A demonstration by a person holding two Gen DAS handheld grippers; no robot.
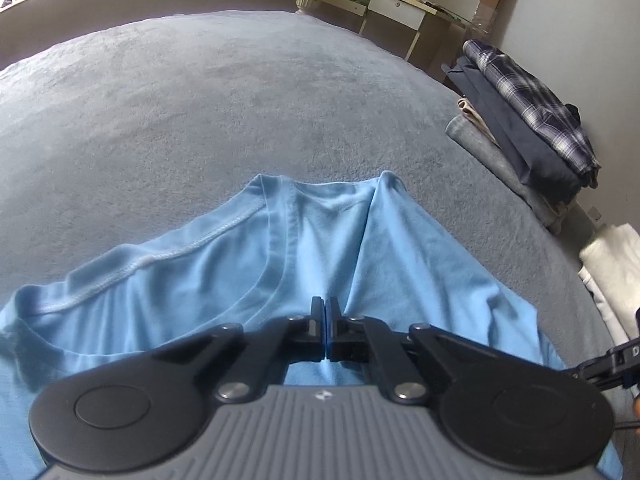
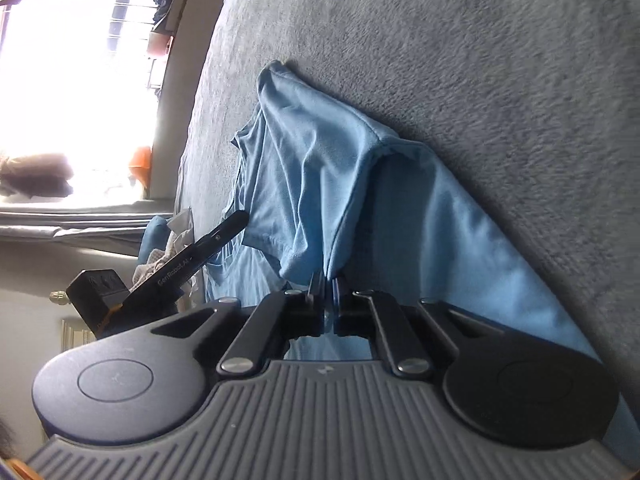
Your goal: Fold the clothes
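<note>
The light-blue T-shirt (image 1: 224, 276) lay on the grey bed (image 1: 200, 112), its collar end pointing away from me and its long axis running toward me. My left gripper (image 1: 325, 312) was clamped on a fold near the neckline; my right gripper (image 2: 328, 284) was clamped on the shirt's edge. "GenRobot.AI" was legible on the left gripper's arm.

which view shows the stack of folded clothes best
The left wrist view: the stack of folded clothes, plaid shirt on top, sits in full at the bed's right edge. The right wrist view shows none of it.
</note>
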